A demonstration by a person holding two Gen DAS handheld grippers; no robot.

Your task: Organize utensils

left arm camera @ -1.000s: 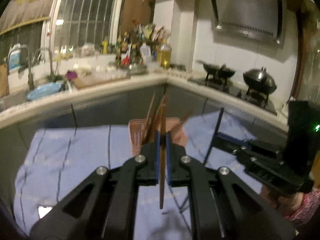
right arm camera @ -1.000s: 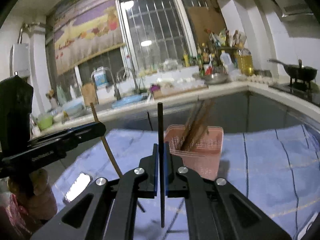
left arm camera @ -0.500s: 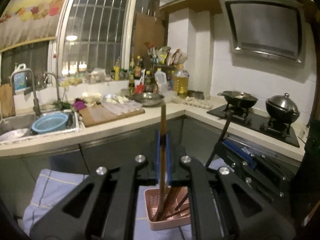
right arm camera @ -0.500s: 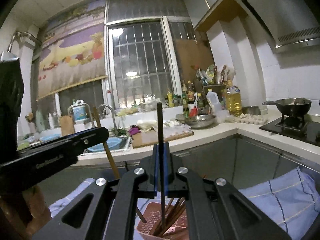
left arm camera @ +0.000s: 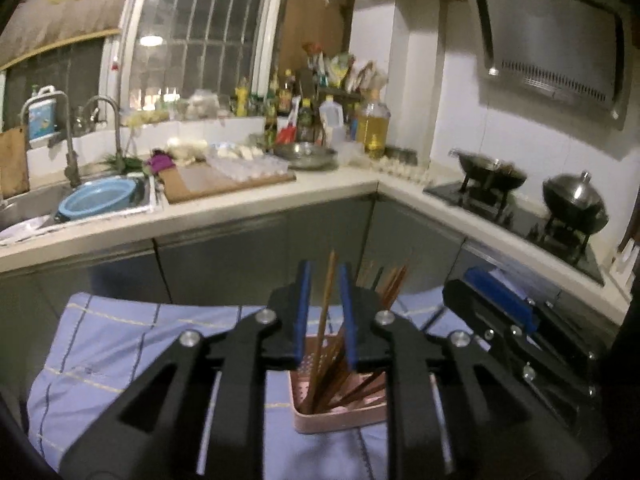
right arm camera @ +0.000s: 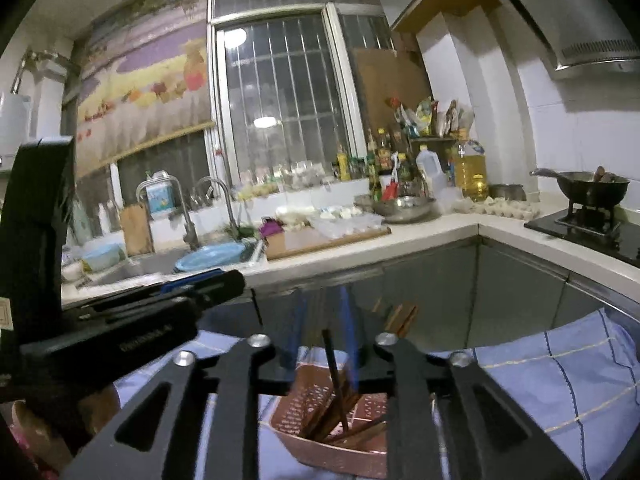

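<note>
Left wrist view: your left tongs (left arm camera: 324, 316) are spread apart around a brown chopstick (left arm camera: 323, 320) already standing in the pink basket (left arm camera: 340, 416). Right tongs (right arm camera: 322, 344) gape too, dark chopstick (right arm camera: 334, 372) dropped in. Lift straight up, don't snag.

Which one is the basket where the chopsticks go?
Find the blue checked cloth in front of the kitchen counter. On it sits a small pink basket with holes in its walls, with brown chopsticks leaning inside. It's the only pink thing on the cloth.
</note>
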